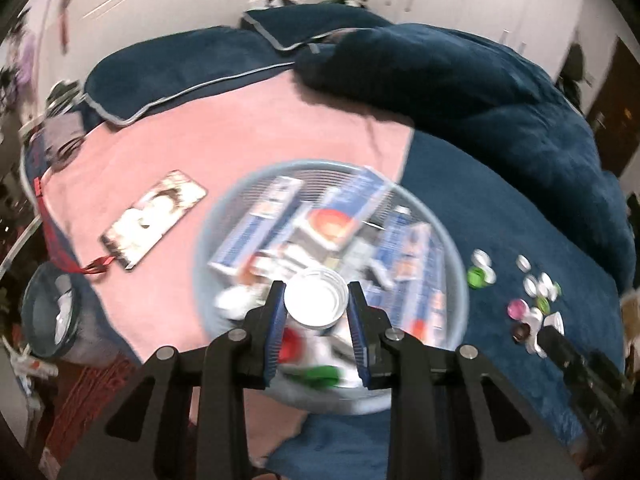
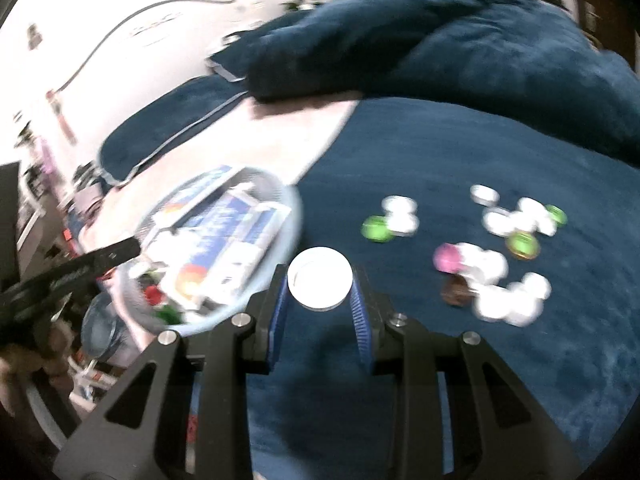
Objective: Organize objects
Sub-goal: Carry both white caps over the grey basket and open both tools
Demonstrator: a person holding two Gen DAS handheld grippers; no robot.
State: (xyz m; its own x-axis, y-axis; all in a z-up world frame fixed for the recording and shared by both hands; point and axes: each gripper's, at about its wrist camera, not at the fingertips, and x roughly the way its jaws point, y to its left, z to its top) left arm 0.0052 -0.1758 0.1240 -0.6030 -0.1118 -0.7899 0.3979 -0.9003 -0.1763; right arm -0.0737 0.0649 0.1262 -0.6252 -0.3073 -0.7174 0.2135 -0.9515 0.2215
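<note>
Spread over the bed, a blue blanket [image 2: 460,152] carries loose lids on the right, while the left gripper [image 1: 316,300] and right gripper [image 2: 320,284] each pinch a light, rigid, slippery white cap [image 1: 316,300] by its rim, the left one above the basket [image 1: 460,276].

A round basket [image 1: 452,240] full of boxes [image 1: 256,232] sits on the bed [image 1: 500,208], half on a towel [image 1: 240,152]. Left of it lies a photo card [image 1: 154,220]; right of it, scattered caps [image 2: 492,248] (some touching). Pillows [image 1: 192,72] lie behind.

basket [image 1: 452,248] x1 | pillows [image 1: 168,76] x2 | green caps [image 2: 376,229] x3 (blurry)
</note>
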